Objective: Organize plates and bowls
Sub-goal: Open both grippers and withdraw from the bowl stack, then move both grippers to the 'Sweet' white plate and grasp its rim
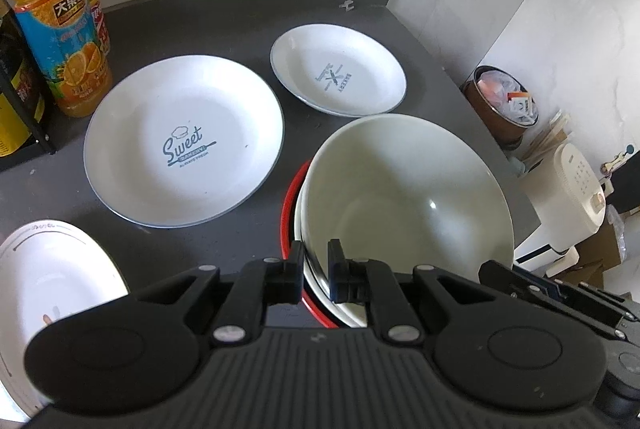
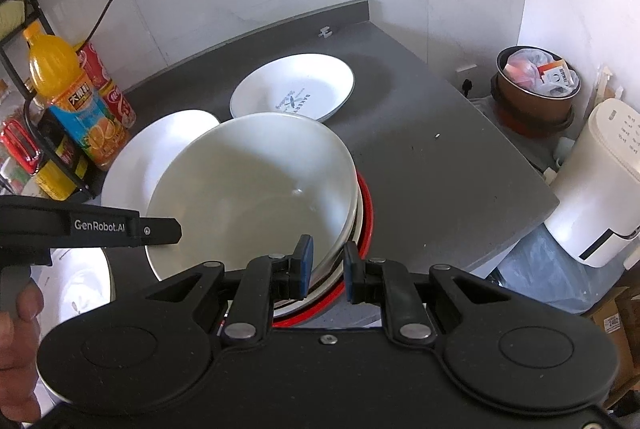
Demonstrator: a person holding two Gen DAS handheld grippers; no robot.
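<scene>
Dark desk [image 1: 200,29] carries everything; landmark is the bowl stack [image 1: 400,185] near its front-right edge. Stack: big cream bowl on top, nested in at least one more white bowl, red-rimmed dish [image 1: 289,213] at the bottom. Sweet plate [image 1: 184,139] sits just left of the stack, rim close to or slightly under it. Bakery plate [image 1: 338,75] lies behind the stack, apart. Third white plate [image 1: 52,269] is front-left of the stack, half out of view. Orange juice bottle [image 1: 52,25] stands far left of the stack.

Left gripper [image 1: 314,271] fingers straddle the stack's near-left rim with a narrow gap; whether they pinch it, cannot tell. Right gripper [image 2: 326,269] fingers straddle the near-right rim, slightly parted, contact also unclear.

Risks, as judgement: glazed rims are slick, so a thin pinch could slip. Uneven lifting could tip the nested bowls apart or drop the red dish. The stack sits near the desk edge, so a sideways nudge could send it off.
</scene>
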